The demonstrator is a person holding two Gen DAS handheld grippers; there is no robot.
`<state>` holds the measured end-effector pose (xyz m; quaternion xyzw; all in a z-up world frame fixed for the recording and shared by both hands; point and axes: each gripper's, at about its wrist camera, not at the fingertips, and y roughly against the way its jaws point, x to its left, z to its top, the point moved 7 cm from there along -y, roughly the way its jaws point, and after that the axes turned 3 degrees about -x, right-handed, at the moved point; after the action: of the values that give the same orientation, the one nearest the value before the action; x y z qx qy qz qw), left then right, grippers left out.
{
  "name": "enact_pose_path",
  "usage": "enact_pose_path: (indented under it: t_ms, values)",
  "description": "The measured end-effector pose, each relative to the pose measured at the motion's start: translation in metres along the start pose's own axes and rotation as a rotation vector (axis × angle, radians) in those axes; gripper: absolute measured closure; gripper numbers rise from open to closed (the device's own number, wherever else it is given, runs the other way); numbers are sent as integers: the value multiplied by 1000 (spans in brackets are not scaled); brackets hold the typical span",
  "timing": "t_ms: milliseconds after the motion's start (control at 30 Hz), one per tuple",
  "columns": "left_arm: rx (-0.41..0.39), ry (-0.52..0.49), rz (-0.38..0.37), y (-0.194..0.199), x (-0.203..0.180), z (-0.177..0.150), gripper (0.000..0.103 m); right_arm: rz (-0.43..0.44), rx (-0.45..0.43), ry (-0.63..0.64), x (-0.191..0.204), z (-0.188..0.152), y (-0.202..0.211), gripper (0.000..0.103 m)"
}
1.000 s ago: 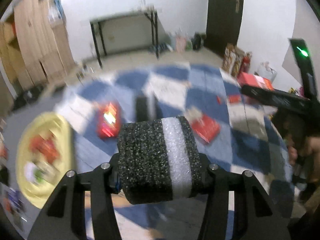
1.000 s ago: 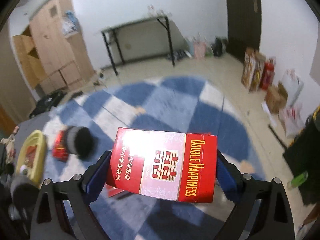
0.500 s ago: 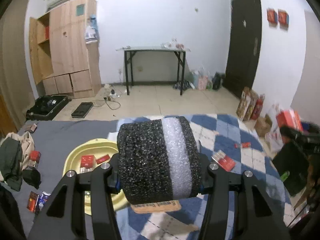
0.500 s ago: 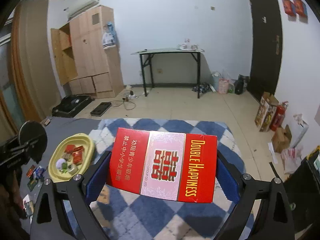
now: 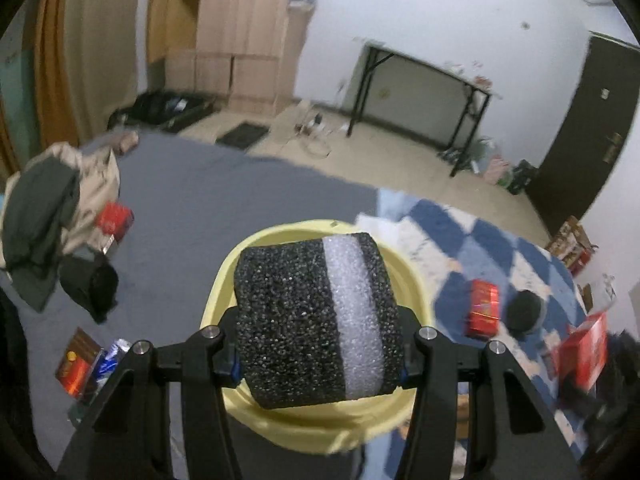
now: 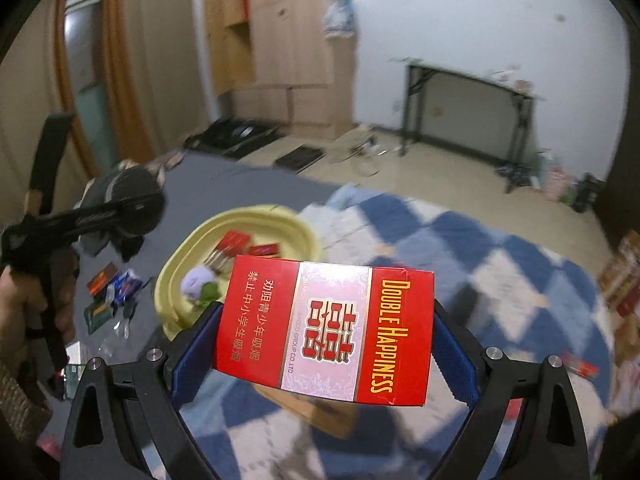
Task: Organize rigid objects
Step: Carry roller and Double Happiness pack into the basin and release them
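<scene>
Left gripper [image 5: 320, 354] is clamped on a black foam roll [image 5: 316, 320] with a white band, both pads pressed against its ends; the roll is held above the yellow basin [image 5: 320, 428], which is seen just behind and below it in the left wrist view. Right gripper [image 6: 326, 344] is closed on a wide red carton [image 6: 326, 330] printed "DOUBLE HAPPINESS", blue pads tight on its two short ends, the carton carried clear of the floor. From the right wrist view the basin [image 6: 176, 264] lies to the far left of the carton, at the edge where the grey mat [image 5: 224, 200] meets the blue-and-white checked rug [image 6: 460, 240]; small red packs [image 6: 234, 242] and a pale purple item [image 6: 198, 280] are seen inside it. One red pack [image 5: 484, 310] and a dark round object [image 5: 526, 312] are left on the rug to the right. A clothes heap [image 5: 52, 204] sits far left on the mat. The right wrist view is motion-blurred, so finer detail cannot be told.
</scene>
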<state>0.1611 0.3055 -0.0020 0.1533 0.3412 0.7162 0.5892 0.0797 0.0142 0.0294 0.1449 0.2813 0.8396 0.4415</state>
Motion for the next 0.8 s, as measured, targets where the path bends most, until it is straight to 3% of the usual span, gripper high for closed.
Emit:
enact_pose_path:
  t_ms: [167, 300, 433, 533, 633, 667, 800]
  values:
    - [89, -58, 33, -55, 13, -13, 49, 61, 68, 57, 36, 17, -103, 7]
    - [188, 13, 0, -99, 29, -29, 49, 71, 149, 95, 46, 20, -186, 7]
    - [218, 25, 15, -116, 35, -39, 49, 81, 183, 110, 59, 17, -238, 7]
    - [249, 26, -15, -125, 32, -50, 49, 62, 191, 147, 64, 16, -271, 7]
    - [268, 4, 13, -130, 31, -56, 40, 65, 173, 136, 68, 20, -282, 6]
    - [273, 4, 4, -128, 29, -58, 32, 65, 169, 140, 71, 21, -283, 5]
    - [206, 10, -10, -101, 22, -43, 12, 94, 167, 138, 71, 17, -266, 3]
